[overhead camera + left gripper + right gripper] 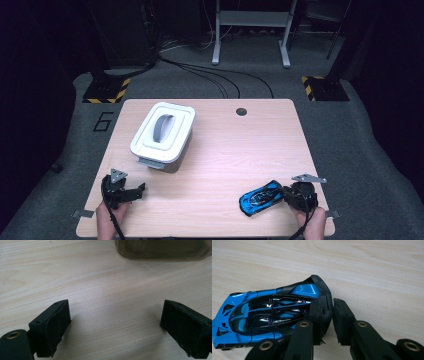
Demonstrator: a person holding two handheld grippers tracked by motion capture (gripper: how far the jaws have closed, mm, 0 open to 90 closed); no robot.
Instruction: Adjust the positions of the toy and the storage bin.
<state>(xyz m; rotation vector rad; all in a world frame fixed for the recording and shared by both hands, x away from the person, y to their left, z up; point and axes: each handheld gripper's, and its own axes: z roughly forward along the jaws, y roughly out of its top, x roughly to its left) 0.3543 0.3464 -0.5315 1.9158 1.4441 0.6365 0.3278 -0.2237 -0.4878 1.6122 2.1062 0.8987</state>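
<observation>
Bright overhead light on the table (pixel 215 165), dark surroundings, soft close-ups.

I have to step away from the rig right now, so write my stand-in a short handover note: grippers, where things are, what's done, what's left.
Right gripper: jaws closed on the rear edge of the blue toy car, which rests on the table near its front right corner.
Left gripper: open, holding nothing, low over bare wood near the front left corner.
White lidded box: back left of the table, lid on, grey handle on top.
Done: car gripped.
Left: car not yet lifted; probably it goes to the box, whose lid is unopened.
</observation>
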